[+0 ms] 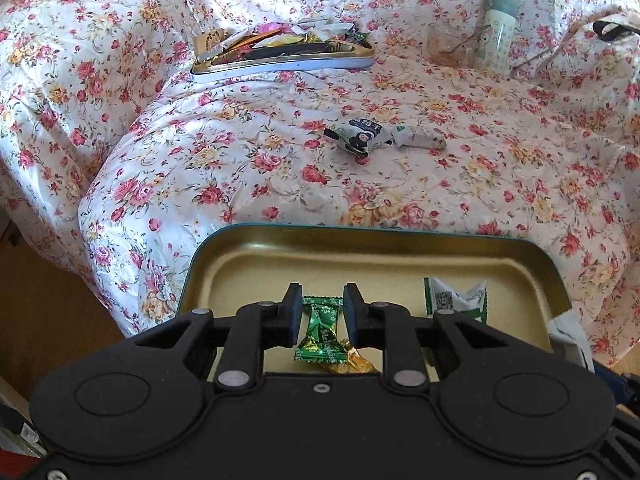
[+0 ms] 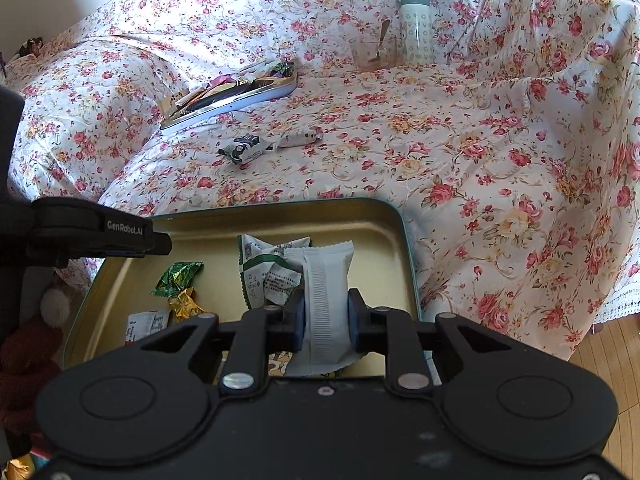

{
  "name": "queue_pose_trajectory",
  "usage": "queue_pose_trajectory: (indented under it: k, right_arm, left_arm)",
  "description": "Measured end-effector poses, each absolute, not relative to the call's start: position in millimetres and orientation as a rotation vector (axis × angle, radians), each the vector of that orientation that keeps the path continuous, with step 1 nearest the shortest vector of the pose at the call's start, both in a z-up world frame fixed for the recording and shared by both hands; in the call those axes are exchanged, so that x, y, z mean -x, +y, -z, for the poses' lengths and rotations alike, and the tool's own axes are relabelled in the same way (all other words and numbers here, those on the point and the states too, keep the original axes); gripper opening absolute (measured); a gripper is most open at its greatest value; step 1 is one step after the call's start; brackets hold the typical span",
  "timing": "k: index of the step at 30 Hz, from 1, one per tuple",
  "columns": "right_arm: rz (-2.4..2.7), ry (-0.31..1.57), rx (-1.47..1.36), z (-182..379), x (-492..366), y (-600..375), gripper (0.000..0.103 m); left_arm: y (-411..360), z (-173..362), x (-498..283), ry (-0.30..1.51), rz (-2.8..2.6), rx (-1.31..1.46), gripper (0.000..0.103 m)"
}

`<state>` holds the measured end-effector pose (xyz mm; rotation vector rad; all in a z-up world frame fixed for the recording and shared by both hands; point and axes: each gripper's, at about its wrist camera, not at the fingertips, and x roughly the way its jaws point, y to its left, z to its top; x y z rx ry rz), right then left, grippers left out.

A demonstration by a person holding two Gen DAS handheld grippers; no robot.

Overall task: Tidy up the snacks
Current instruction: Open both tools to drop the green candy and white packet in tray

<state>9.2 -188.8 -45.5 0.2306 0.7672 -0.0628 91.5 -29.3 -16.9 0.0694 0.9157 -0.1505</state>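
Floral cloth (image 2: 460, 152) blankets the counter beneath your gold-lined tin (image 2: 394, 240), the landmark at the near edge. Beyond the tin lies a shallow lid (image 1: 280, 66) heaped with wrappers; farther back and right, a pale green bottle (image 2: 415, 26) stands beside a glass (image 2: 372, 54). Two small snack packets (image 1: 362, 140) lie on the cloth between tin and lid. Inside the tin, your right tool (image 2: 326, 322) is clamped on a white snack pack (image 2: 326, 276). Your left tool (image 1: 322, 314), slightly parted, straddles a green candy (image 1: 320, 330) without pressing it.
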Motion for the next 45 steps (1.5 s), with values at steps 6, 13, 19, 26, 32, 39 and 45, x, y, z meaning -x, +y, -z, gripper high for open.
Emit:
queue_pose_trajectory:
  k: [6,13,19,26,32,39,45]
  right_arm:
    - [0.062,0.763,-0.227,42.9,-10.7,-188.1,0.023]
    - [0.062,0.754,-0.217,40.9,-15.0,-186.9,0.023]
    - [0.052,0.749,-0.209,39.7,-16.8,-184.4,0.023]
    - [0.048,0.743,-0.211,37.7,-17.8,-183.6,0.023]
    - [0.042,0.743,-0.218,39.1,-17.1,-182.5,0.024]
    - [0.036,0.735,-0.229,37.1,-15.2,-183.5,0.024]
    - [0.027,0.748,-0.221,38.4,-13.2,-180.5,0.024]
  left_arm:
    - [-24.8,16.4,-76.6,0.947,0.142,-0.039,0.032]
    - [-16.6,16.6,-58.0,0.947,0.118,-0.008,0.032]
    - [-12.3,19.1,-53.7,0.943,0.097,0.003,0.032]
    - [-11.7,29.0,-46.9,0.964,0.095,-0.01,0.032]
    - [-15.5,32.7,-42.5,0.971,0.108,-0.031,0.032]
    - [-17.5,32.2,-40.1,0.967,0.116,-0.039,0.032]
    - [-17.4,32.6,-40.4,0.972,0.118,-0.038,0.032]
